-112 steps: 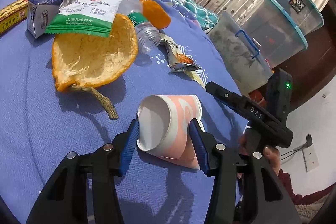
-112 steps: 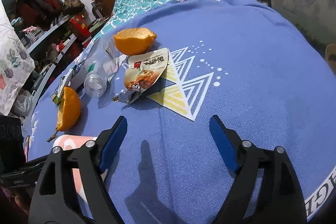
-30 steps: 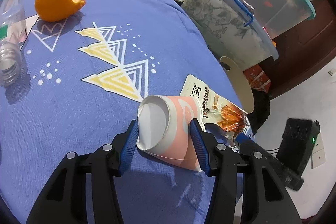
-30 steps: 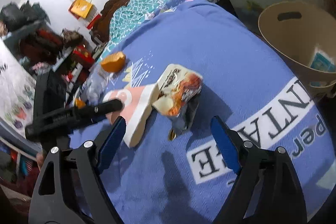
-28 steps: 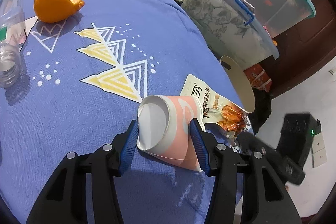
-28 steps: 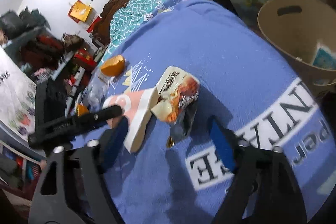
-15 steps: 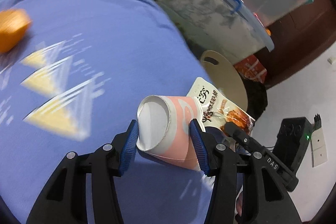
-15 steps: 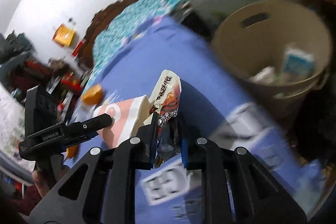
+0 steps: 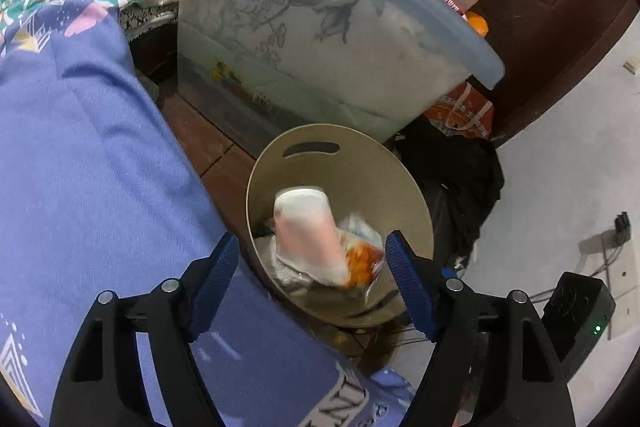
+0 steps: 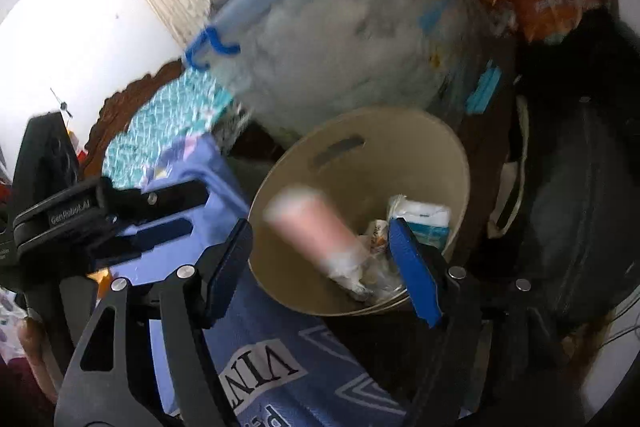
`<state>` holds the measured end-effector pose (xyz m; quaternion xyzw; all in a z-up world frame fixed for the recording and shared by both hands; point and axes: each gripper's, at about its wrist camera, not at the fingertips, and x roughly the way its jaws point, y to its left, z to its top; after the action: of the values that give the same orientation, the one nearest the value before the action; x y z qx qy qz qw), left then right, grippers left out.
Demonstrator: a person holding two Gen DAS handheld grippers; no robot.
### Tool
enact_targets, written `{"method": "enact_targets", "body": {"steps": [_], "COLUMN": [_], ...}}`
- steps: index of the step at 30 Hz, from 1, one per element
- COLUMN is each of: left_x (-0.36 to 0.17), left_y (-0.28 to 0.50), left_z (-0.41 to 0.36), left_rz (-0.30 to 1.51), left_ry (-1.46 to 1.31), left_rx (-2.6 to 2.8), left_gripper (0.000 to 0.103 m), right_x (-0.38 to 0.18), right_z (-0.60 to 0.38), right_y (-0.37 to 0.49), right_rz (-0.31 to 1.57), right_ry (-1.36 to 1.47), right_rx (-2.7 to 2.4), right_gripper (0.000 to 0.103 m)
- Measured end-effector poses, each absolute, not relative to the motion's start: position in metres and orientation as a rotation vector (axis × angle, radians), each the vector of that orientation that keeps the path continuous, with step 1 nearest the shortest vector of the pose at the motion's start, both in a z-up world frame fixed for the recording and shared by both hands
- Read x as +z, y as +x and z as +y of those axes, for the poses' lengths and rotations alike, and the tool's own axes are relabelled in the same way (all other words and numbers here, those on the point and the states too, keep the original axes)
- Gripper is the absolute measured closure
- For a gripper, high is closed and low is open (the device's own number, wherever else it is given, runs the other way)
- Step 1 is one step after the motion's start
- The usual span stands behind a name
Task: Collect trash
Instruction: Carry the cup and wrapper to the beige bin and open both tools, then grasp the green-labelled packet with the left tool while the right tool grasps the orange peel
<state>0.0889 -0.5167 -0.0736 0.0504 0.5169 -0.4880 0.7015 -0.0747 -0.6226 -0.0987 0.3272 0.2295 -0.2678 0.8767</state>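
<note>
Left gripper (image 9: 312, 267) opening wide over the beige bin (image 9: 360, 151), blue pads clear of everything, nothing gripped. Between them and lower, blurred: the pink paper cup (image 9: 308, 227) inside the bin, mouth toward 12 o'clock, with the orange snack wrapper (image 9: 362, 259) at its 4 o'clock, purple bedspread (image 9: 80, 167) off at 9 o'clock. Right gripper (image 10: 320, 259) likewise opening and empty above the same bin, cup at 11 o'clock of its gap, white-and-blue carton (image 10: 424, 219) at 2 o'clock.

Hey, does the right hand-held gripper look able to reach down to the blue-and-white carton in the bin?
Probably yes: the right hand-held gripper hangs open over the bin, nothing covering the carton.
</note>
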Motion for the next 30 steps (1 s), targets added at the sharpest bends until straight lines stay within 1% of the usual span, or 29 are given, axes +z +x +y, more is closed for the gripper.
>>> {"method": "enact_targets", "body": {"steps": [4, 8, 11, 16, 19, 22, 24, 26, 30], "left_x": [-0.073, -0.068, -0.059, -0.049, -0.042, -0.036, -0.034, -0.037, -0.046], "left_y": [0.090, 0.085, 0.078, 0.065, 0.062, 0.072, 0.084, 0.097, 0.124], "left_z": [-0.475, -0.419, -0.360, -0.259, -0.192, -0.122, -0.074, -0.037, 0.001], "left_rz": [1.153, 1.114, 1.057, 1.018, 0.994, 0.971, 0.950, 0.946, 0.951], "left_ry": [0.097, 0.125, 0.142, 0.104, 0.038, -0.087, -0.194, -0.289, -0.396], "left_rx": [-1.080, -1.044, -1.006, -0.940, -0.873, -0.757, -0.669, -0.601, -0.532], "left_gripper": [0.031, 0.031, 0.031, 0.031, 0.031, 0.031, 0.032, 0.032, 0.032], "right_x": [-0.093, -0.091, -0.090, -0.089, -0.090, -0.090, -0.088, -0.083, -0.079], "right_z": [-0.609, -0.583, -0.555, -0.495, -0.449, -0.402, -0.367, -0.334, -0.284], "right_y": [-0.083, -0.060, -0.035, 0.009, 0.038, 0.067, 0.087, 0.104, 0.131], "right_rz": [0.449, 0.489, 0.533, 0.621, 0.674, 0.726, 0.763, 0.785, 0.804], "right_ry": [0.683, 0.671, 0.650, 0.595, 0.535, 0.484, 0.466, 0.453, 0.391], "right_rx": [-0.531, -0.428, -0.333, -0.146, -0.037, 0.066, 0.165, 0.254, 0.317], "right_gripper": [0.031, 0.032, 0.032, 0.032, 0.032, 0.035, 0.040, 0.043, 0.044]}}
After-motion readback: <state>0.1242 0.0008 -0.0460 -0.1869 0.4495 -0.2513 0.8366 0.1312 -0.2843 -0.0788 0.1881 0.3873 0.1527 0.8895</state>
